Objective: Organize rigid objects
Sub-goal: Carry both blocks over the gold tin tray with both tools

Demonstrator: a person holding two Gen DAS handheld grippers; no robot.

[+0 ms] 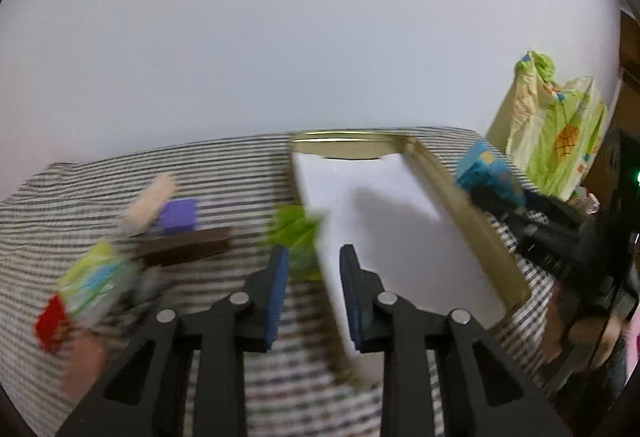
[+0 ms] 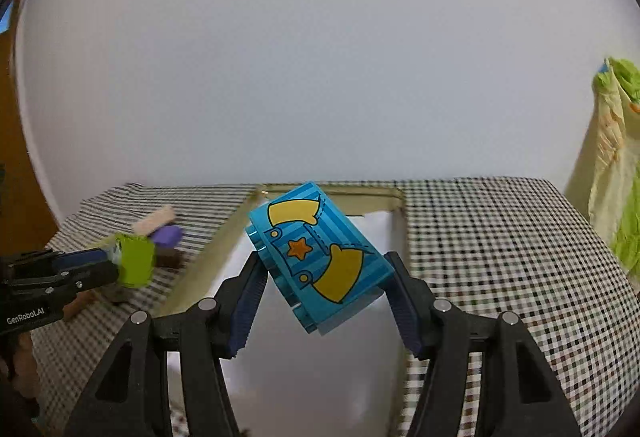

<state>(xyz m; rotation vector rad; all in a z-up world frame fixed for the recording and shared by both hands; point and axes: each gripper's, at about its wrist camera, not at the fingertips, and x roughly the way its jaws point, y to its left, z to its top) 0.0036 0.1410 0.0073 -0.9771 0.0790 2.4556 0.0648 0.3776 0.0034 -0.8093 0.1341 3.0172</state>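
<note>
My right gripper [image 2: 322,273] is shut on a blue block [image 2: 320,257] with yellow shapes and an orange star, held tilted above the white box [image 2: 360,369]; the block also shows in the left wrist view [image 1: 486,173]. My left gripper [image 1: 313,269] sits at the box's left wall [image 1: 316,237], with a lime green block [image 1: 298,237] at its fingertips. In the right wrist view the left gripper [image 2: 116,265] seems shut on this green block [image 2: 136,263]. A purple block [image 1: 179,215], a beige stick [image 1: 150,203] and a brown bar [image 1: 184,247] lie to the left.
A checked cloth [image 2: 500,257] covers the table. Multicoloured and red blocks [image 1: 80,289] lie at the near left. A yellow-green plastic bag [image 1: 556,125] stands at the far right. A plain white wall is behind the table.
</note>
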